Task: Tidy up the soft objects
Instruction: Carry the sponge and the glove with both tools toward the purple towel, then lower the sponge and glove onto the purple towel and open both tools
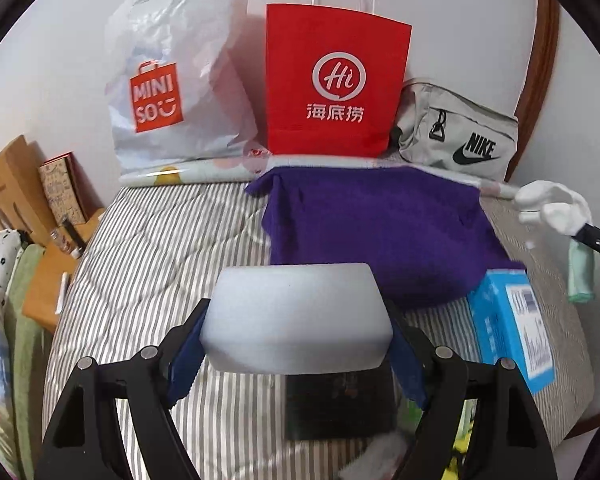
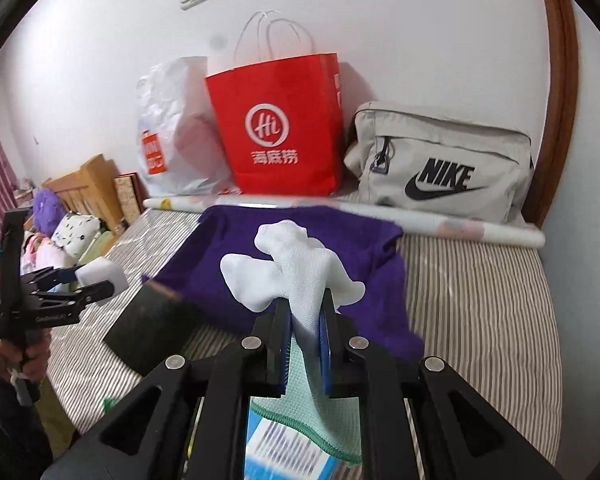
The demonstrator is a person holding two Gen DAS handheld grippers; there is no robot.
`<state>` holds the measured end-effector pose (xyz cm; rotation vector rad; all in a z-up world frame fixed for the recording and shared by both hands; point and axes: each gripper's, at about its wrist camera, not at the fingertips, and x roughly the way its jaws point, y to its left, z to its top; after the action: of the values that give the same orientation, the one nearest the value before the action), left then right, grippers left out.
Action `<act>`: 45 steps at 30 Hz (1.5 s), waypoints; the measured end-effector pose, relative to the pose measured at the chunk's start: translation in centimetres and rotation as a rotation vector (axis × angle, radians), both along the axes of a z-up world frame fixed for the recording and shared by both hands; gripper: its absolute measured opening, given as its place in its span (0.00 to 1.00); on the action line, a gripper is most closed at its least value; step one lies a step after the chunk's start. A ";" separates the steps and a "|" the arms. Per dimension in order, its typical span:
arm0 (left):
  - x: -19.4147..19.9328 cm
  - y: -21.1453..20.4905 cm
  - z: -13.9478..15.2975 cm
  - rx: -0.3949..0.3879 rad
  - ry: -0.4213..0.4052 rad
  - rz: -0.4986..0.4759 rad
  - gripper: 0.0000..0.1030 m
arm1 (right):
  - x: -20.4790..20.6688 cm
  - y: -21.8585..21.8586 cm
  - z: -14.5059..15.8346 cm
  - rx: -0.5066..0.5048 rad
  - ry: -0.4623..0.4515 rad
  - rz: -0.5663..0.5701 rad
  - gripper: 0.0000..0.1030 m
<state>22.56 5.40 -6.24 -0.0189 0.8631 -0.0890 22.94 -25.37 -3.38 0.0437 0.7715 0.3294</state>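
My left gripper (image 1: 299,332) is shut on a white foam sponge block (image 1: 296,312), its blue pads pressing both sides, above the striped bed (image 1: 148,264). From the right wrist view it shows as the left gripper (image 2: 96,284) with the sponge (image 2: 100,276), held in a hand at far left. My right gripper (image 2: 305,320) is shut on a white knit fabric piece (image 2: 296,264) together with a mint-green cloth (image 2: 320,416) that hangs below the pads. A purple towel (image 1: 380,232) lies spread on the bed ahead of both.
Against the back wall stand a white Miniso plastic bag (image 1: 172,80), a red paper bag (image 1: 336,80) and a grey Nike bag (image 1: 456,136). A blue box (image 1: 508,328) and a black flat slab (image 2: 152,328) lie on the bed. A wooden headboard (image 2: 96,184) and pillows sit left.
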 end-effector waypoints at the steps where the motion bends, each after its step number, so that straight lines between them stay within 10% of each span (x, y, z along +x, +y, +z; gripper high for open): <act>1: 0.7 0.0 0.1 -0.005 -0.002 -0.003 0.77 | 1.1 0.2 -0.3 0.001 0.006 0.004 0.11; 38: 22.2 -5.6 -8.0 0.008 0.243 -0.085 0.78 | 16.0 0.5 -11.0 -0.161 0.221 0.015 0.14; 41: 22.6 -5.7 -8.2 0.008 0.250 -0.081 0.81 | 16.2 0.4 -11.1 -0.144 0.237 0.023 0.31; 43: 22.7 -5.6 -8.3 -0.002 0.262 -0.080 0.86 | 16.1 0.6 -11.3 -0.143 0.256 0.031 0.64; 45: 22.5 -5.5 -8.2 -0.003 0.261 -0.065 0.86 | 15.7 0.7 -11.0 -0.139 0.240 0.040 0.68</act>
<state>45.10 -0.13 -14.47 -0.0049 1.1249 -0.1513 38.62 -24.67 -14.42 -0.0644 1.0324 0.3112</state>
